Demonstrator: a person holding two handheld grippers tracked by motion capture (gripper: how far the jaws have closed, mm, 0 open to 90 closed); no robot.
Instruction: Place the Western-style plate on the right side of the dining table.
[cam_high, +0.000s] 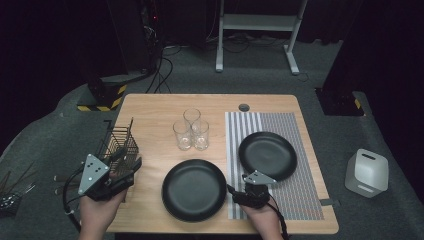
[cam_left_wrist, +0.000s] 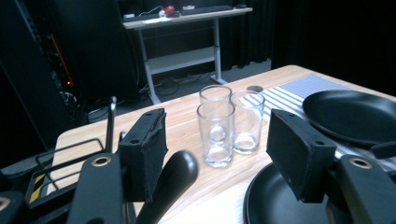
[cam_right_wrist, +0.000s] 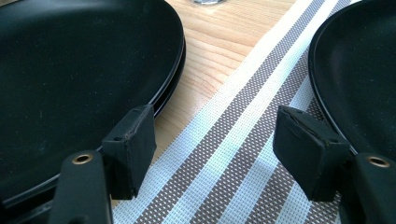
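**Q:** What is shown at the left edge of the table (cam_high: 150, 107)?

**A:** The left gripper (cam_left_wrist: 217, 154) is held beside a wire basket (cam_high: 120, 142), its pads spread wide and nothing pinched. A smooth black handle (cam_left_wrist: 175, 175) with a rounded end is seen between the jaws. In the left gripper view it lies just beside the left-hand pad, and its long axis slants up towards the gap. The coming grasp is judged to turn on that offset, and this hand is much the nearer.

**Q:** And further right?

**A:** Three clear glasses (cam_high: 191, 131) are grouped mid-table. Two matte black round plates (cam_high: 194, 190) are stacked nearer. The right gripper (cam_right_wrist: 215, 149) is set low over a striped woven placemat (cam_right_wrist: 233, 135), between that stack and a third plate (cam_high: 267, 155). Its pads are spread and empty. One pad is seen at the stack's rim, but contact cannot be told.
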